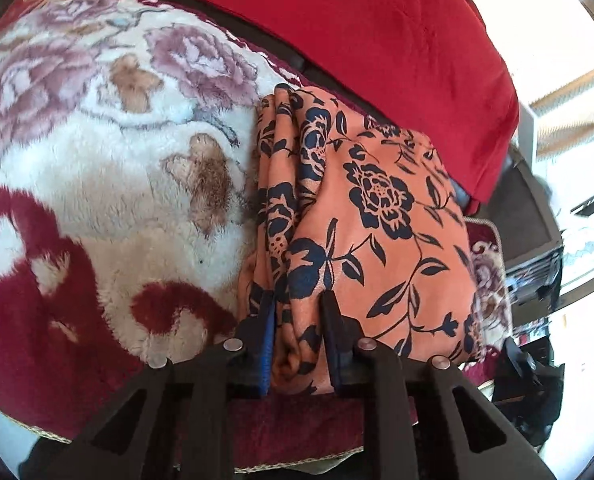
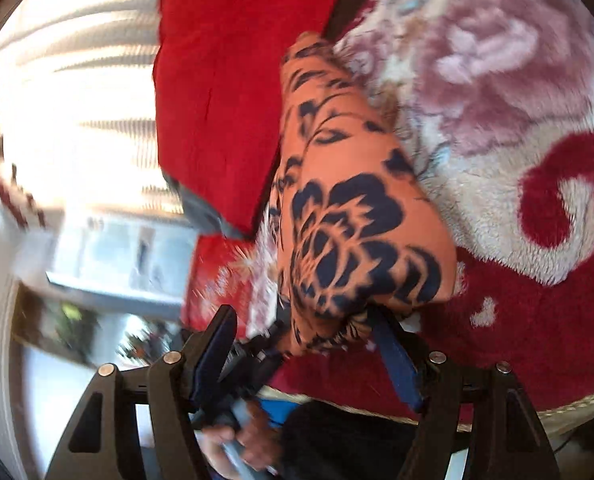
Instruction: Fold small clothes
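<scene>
An orange garment with a dark blue flower print [image 1: 377, 232] lies folded in layers on a plush floral blanket [image 1: 97, 160]. My left gripper [image 1: 299, 312] is shut on the near folded edge of the garment, which bunches between its blue pads. In the blurred right wrist view the same garment [image 2: 349, 216] runs up the middle. My right gripper [image 2: 303, 320] is open wide, with the garment's near end between its fingers and not pinched. The other gripper and the hand holding it [image 2: 241, 432] show below.
A red cushion [image 1: 377, 28] lies along the far edge of the blanket; it also shows in the right wrist view [image 2: 225, 92]. The blanket's near edge [image 2: 557, 404] drops off. Furniture and a bright window [image 1: 557, 92] lie to the right.
</scene>
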Demonstrator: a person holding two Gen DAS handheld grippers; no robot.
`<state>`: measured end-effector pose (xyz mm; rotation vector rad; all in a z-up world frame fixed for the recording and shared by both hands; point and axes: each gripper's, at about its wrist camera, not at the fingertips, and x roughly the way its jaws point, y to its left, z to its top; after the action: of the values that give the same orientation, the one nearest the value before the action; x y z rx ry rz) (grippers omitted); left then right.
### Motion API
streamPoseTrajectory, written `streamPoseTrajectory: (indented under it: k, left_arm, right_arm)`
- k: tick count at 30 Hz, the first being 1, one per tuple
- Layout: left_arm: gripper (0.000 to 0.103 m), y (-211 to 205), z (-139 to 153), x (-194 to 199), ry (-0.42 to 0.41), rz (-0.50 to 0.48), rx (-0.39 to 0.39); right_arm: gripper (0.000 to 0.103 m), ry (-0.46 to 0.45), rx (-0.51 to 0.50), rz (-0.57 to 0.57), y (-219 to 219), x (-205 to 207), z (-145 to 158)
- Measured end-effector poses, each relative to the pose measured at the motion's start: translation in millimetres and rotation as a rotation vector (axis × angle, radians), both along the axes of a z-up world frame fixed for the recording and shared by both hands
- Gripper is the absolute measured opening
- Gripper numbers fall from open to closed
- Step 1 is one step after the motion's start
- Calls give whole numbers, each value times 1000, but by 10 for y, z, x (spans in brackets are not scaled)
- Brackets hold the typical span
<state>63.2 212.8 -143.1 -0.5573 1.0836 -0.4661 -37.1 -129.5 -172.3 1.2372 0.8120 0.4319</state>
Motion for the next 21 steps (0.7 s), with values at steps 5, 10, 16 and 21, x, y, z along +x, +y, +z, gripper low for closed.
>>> streamPoseTrajectory:
  k: [5, 10, 16, 21]
  left_arm:
    - [23, 15, -12, -28, -10, -3, 1]
    - [23, -87, 34, -39, -31, -31, 23]
    - [23, -263, 40, -127, -65, -51, 144]
    - [23, -235, 274, -215, -117, -33, 152]
  right_arm:
    - [72, 7, 120, -110, -74, 70, -61]
    - [10, -2, -1, -191, -295, -4, 136]
    - [20, 87, 75, -177, -419, -16, -319]
    - [71, 15, 19, -93, -351, 34, -88]
